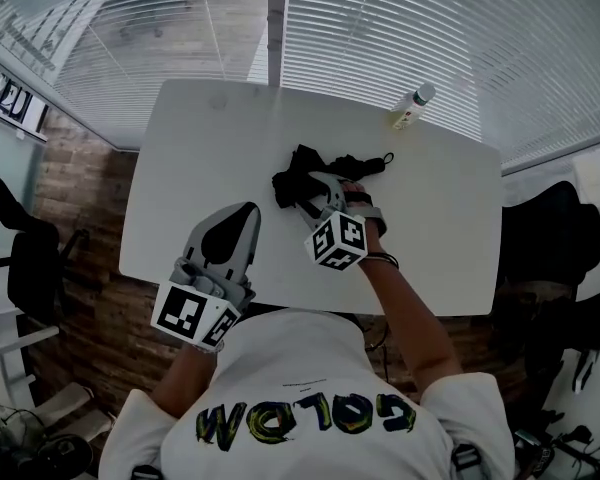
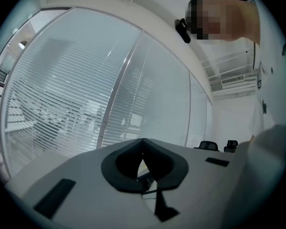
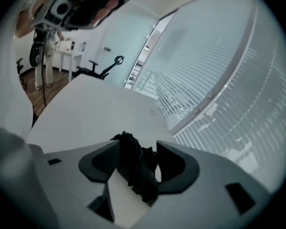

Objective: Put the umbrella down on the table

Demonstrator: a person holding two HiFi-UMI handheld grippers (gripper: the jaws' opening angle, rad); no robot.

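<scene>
White shirt [image 1: 310,388] up close, then the left hand-held gripper [image 1: 242,211], clenched on nothing. The right hand-held gripper [image 3: 137,143] sits released around the black umbrella [image 1: 298,168] lying on the worktop [image 1: 200,148]. Loose fabric could snag a jaw and get dragged along if it pulls away crooked.

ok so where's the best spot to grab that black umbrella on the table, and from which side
Probably the bulky folded canopy of the umbrella, not the thin strap end that points toward the bottle. The umbrella lies flat on the table, so come down from above with the jaws set across its length. The bunched fabric gives the pads something thick to close on.
</scene>
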